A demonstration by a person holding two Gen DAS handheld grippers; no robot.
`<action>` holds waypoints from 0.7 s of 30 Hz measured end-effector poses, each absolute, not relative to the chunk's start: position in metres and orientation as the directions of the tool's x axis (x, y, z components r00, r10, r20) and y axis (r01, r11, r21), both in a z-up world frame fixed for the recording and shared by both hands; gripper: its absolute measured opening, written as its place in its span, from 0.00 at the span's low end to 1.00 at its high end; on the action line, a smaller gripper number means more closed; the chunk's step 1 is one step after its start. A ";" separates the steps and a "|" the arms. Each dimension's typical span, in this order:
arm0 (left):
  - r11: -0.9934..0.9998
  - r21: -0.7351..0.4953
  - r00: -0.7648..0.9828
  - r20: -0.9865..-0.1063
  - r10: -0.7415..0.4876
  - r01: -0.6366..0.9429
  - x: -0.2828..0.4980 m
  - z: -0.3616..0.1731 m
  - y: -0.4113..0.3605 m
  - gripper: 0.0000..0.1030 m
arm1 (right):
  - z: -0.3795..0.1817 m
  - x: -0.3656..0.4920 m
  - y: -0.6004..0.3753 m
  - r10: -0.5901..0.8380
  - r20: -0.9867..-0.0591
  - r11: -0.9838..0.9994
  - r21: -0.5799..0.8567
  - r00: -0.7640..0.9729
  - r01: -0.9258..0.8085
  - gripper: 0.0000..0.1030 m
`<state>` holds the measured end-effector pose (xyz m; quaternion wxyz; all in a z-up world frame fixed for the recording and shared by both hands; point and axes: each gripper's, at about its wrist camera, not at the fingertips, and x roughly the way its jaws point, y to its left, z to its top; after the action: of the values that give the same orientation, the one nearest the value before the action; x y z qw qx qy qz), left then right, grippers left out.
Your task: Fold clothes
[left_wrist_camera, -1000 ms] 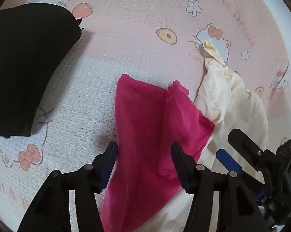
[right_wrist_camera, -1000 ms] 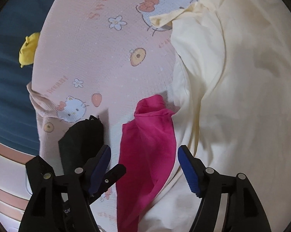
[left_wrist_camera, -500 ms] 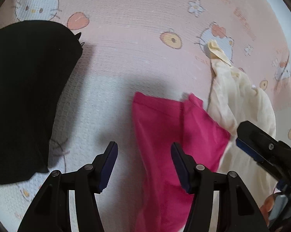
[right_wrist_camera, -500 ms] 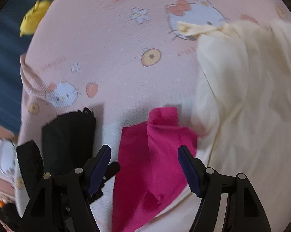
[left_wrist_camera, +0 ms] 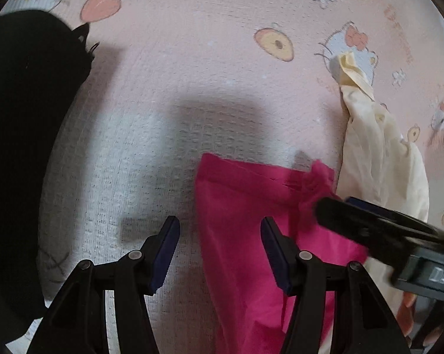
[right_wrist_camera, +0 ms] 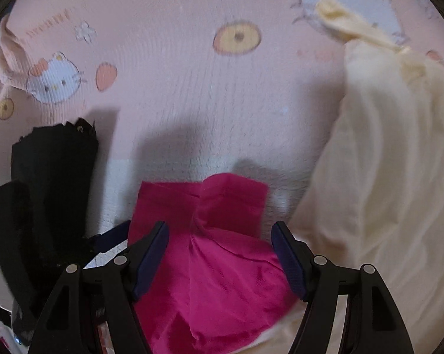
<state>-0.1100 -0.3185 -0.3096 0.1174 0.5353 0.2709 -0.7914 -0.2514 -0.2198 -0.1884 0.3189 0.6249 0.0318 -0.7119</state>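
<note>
Both grippers hung low over a pink cartoon-cat blanket, fingers spread wide, nothing between them.

Left gripper: its fingers straddled the left edge of a magenta garment, which lay crumpled on the blanket, one flap bunched up at its top right corner. Cloth showed between the fingers, but no contact with the pads could be made out.

Right gripper: it pointed along the same magenta garment, with the cloth filling the gap between the open fingers and running out of view below. From the left wrist camera this gripper came in blurred from the right edge, lying across the garment's right side.

Cream garment: a loose heap just right of the magenta piece, touching and partly underlying it, a narrow end trailing away over a cat print. Same heap in the left view.

Black garment: it lay left of the magenta one, apart from it, bare blanket between. It also showed at the left of the right view.
</note>
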 end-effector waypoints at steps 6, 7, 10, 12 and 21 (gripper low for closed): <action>-0.874 -0.235 -0.413 -0.909 0.044 0.424 -0.113 -0.315 -0.302 0.47 | -0.210 -0.261 -0.228 -0.376 -0.926 -0.799 0.308 -0.030 0.517 0.65; -0.884 -0.203 -0.412 -0.911 0.013 0.421 -0.113 -0.316 -0.298 0.34 | -0.208 -0.260 -0.227 -0.379 -0.925 -0.792 0.301 -0.041 0.532 0.43; -0.888 -0.200 -0.416 -0.909 0.011 0.415 -0.114 -0.318 -0.292 0.07 | -0.200 -0.256 -0.223 -0.387 -0.919 -0.769 0.278 -0.073 0.575 0.18; -0.873 -0.228 -0.438 -0.899 0.018 0.431 -0.112 -0.315 -0.293 0.03 | -0.196 -0.253 -0.220 -0.394 -0.914 -0.753 0.262 -0.094 0.603 0.11; -0.910 -0.121 -0.559 -0.818 -0.134 0.396 -0.087 -0.262 -0.275 0.02 | -0.138 -0.230 -0.209 -0.478 -0.859 -0.705 0.254 -0.180 0.662 0.08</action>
<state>-0.0867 -0.2748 -0.2617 0.1522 0.4443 0.1474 -0.8705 -0.2297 -0.2089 -0.1380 0.3737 0.5199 0.0885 -0.7631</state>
